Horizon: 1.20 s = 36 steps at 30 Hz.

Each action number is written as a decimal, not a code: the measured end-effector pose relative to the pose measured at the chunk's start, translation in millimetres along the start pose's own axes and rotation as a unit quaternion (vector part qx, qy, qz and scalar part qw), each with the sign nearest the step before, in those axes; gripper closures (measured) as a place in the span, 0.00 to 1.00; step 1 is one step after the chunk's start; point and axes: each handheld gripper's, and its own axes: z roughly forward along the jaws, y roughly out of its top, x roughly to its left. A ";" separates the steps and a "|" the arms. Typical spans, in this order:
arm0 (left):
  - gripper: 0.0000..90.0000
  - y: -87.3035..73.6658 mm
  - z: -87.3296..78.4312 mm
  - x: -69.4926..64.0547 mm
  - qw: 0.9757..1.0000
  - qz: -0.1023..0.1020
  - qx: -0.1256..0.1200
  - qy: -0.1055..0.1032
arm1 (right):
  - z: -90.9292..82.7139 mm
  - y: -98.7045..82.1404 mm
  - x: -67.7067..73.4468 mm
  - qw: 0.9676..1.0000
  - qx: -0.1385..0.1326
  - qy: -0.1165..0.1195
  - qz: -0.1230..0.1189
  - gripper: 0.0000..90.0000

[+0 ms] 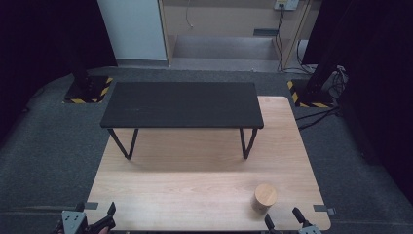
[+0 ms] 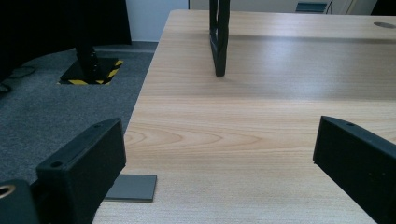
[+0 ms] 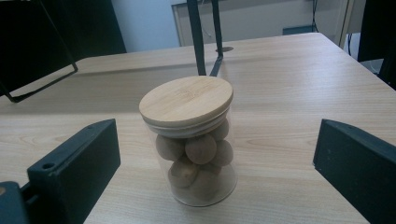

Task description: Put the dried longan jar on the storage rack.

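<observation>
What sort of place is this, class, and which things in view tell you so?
Probably a lab or recording studio, not a home: a light wooden table ringed by black curtains, stand bases marked with hazard tape, and cables trailing over grey carpet.

Bare tabletop (image 1: 195, 180) ahead; black bench (image 1: 181, 104) across far half

A clear glass jar (image 3: 196, 154) is seen standing upright on the pale wooden table (image 1: 195, 190), near its front edge and toward the right. It is closed by a flat round bamboo lid (image 3: 187, 100), seated level on the rim. Rounded brown pieces, like nuts, are piled inside almost to the lid. In the high view the jar (image 1: 264, 197) is set well apart from the black bench (image 1: 182, 105).
</observation>
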 end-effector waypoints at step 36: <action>0.01 -1.1 -3.8 -1.8 1.000 0.002 -0.001 -0.003 | 20.6 -5.9 5.2 1.000 0.018 -0.002 -0.012 0.01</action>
